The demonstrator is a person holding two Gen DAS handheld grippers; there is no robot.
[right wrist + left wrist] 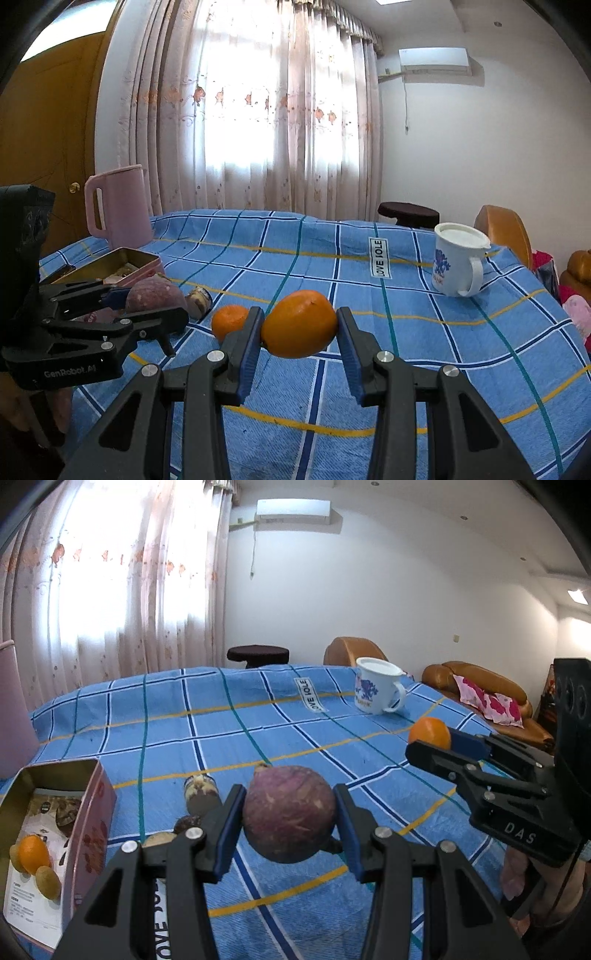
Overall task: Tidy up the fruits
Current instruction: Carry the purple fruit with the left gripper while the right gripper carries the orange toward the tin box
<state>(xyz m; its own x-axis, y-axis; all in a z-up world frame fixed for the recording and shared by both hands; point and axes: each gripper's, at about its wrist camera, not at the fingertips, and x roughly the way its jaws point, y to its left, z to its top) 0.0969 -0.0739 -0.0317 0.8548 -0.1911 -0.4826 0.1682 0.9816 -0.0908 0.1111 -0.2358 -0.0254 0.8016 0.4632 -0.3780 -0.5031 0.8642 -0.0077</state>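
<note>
Fruits: we had 2 in hand at this moment. Left gripper (pixel 289 821) had its jaws pinching a purple round fruit (pixel 288 812) across its widest part, held clear above the blue checked cloth (pixel 258 720). Right gripper (pixel 299 332) had its jaws pinching an orange (pixel 299 323) the same way, also off the cloth.

Open tin box (pixel 86 812) sat at the left edge of the worktop, just beside the left gripper. We saw a small orange (pixel 33 851) and 2 yellowish small fruits (pixel 47 880) already inside on printed packets. We judged it the likely drop spot, though nothing confirmed that.

1 more small orange (pixel 229 319) lay on the cloth just left of the right gripper. A brown-and-cream item (pixel 199 788) and 2 smaller round bits lay near the left gripper; we could not tell what they were. White mug (pixel 458 262) stood well apart at the far right, pink jug (pixel 118 203) behind the box.

Handling, our judgement:
- purple fruit: firm, matte rind, moderately heavy. Grip across the equator looked secure.
- orange: slightly soft, waxy skin. Pinch near its middle was right; squeezing harder risked bruising.
- both round, so they could roll once released. Set them low inside the box.
</note>
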